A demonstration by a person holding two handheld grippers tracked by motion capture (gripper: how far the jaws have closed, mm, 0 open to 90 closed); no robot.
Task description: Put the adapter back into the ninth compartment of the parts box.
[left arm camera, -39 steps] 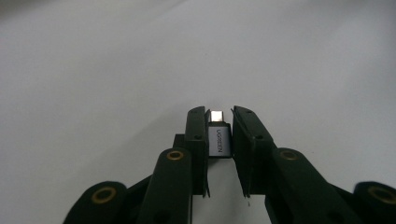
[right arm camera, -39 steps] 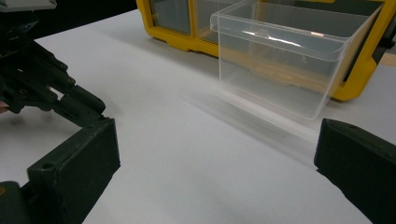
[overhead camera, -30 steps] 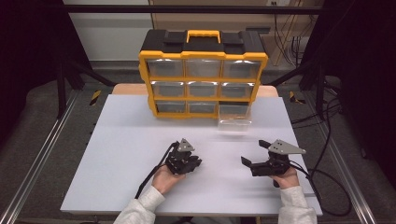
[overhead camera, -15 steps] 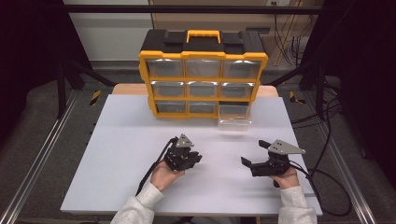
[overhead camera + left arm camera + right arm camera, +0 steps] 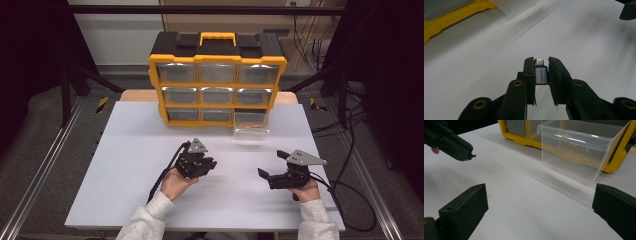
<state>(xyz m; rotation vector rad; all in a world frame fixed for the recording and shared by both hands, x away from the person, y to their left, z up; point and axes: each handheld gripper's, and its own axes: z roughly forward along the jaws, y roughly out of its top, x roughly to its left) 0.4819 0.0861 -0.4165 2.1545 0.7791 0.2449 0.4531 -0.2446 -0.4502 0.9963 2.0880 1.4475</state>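
Left hand (image 5: 176, 184) comes in from the near edge, white sleeve at the wrist, holding the left gripper (image 5: 209, 164) above the middle of the white table (image 5: 125, 165); its nose points toward the far right, its cable loops down to the left. In the left gripper view (image 5: 541, 62) the jaws are pressed in on a small silver USB adapter (image 5: 541, 74), pinched by its flat sides between the pads. The adapter is held clear of the table surface.

The adapter is a short metal block, light grey, with "UGREEN" printed along its upper face. A narrower plug end sticks out just past the jaw tips, pointing away from the hand.

Right hand (image 5: 306, 190) rests low near the table's right front, holding the right gripper (image 5: 272, 164) roughly level, nose aimed left and away. Its jaws are spread wide, with nothing between them; in the right gripper view (image 5: 539, 202) they frame bare table.

Beyond both grippers, at the far side of the table, stands a yellow and black organizer (image 5: 217, 80) with rows of clear drawers and a yellow handle on top. One clear drawer (image 5: 251, 125) is out, sitting on the table just in front of the organizer's lower right corner; it looks empty in the right gripper view (image 5: 576, 152). Open table lies between the grippers and that drawer. The two grippers are well apart.
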